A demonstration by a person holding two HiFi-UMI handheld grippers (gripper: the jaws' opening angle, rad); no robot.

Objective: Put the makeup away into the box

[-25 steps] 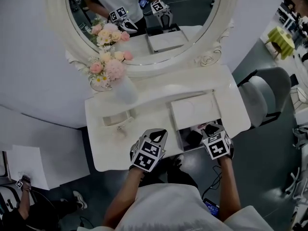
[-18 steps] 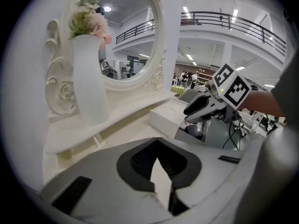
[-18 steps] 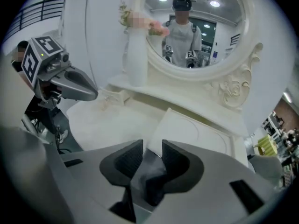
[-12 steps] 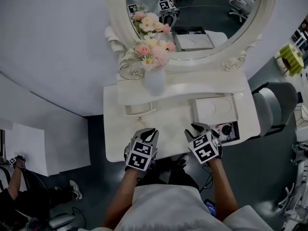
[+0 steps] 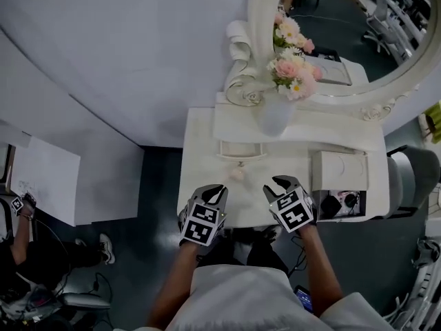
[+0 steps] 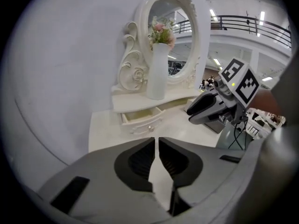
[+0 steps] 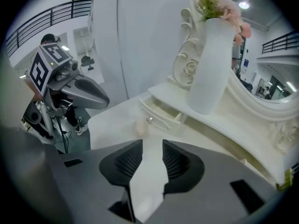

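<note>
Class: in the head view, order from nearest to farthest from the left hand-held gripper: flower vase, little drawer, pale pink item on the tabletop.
1. Pale pink item, tabletop, just ahead of the left hand-held gripper, whose empty jaws are opening.
2. Little drawer, just beyond it.
3. Flower vase, farthest, on the shelf.

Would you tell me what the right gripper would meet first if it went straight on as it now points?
Probably the bare tabletop, just right of the small pinkish item; depth is unclear.
</note>
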